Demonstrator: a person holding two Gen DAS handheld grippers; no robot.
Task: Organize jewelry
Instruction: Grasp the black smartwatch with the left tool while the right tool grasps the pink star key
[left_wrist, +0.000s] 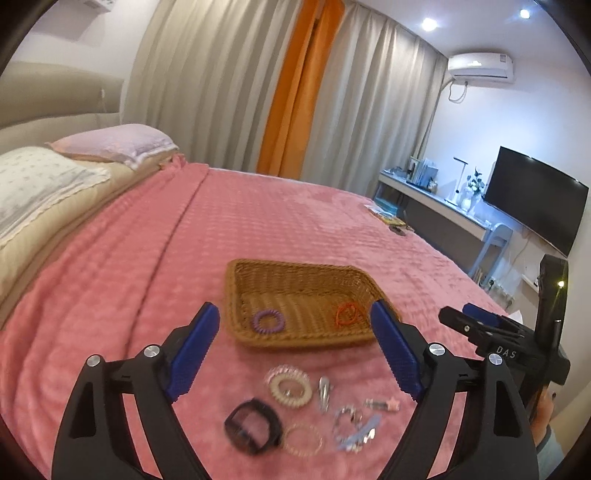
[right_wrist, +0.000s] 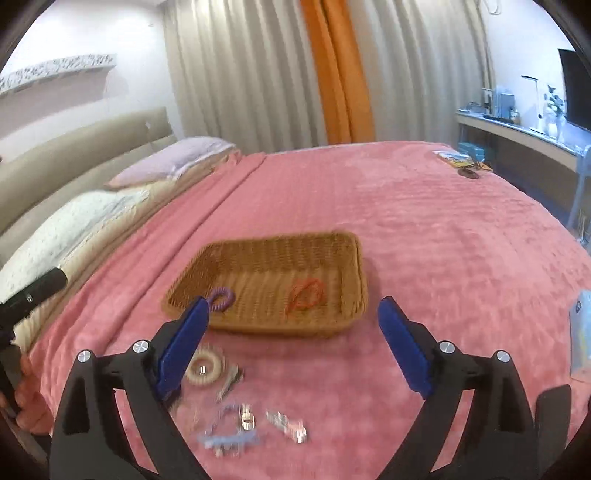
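Over pink bedding, "DAS" marks the right gripper (left_wrist: 480, 325); both it and the left gripper (left_wrist: 295, 347) gape empty.

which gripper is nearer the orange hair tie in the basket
Right, though narrowly. The orange hair tie lies just ahead, between the open right gripper's fingertips. From the left gripper it sits toward the right finger, at the wicker basket's right side.

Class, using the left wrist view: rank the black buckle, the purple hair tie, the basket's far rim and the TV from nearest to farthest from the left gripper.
1. Black buckle: on the blanket, low between the fingers of the left gripper.
2. Purple hair tie: in the basket, left part.
3. Basket's far rim: behind the tie.
4. TV: far right wall.
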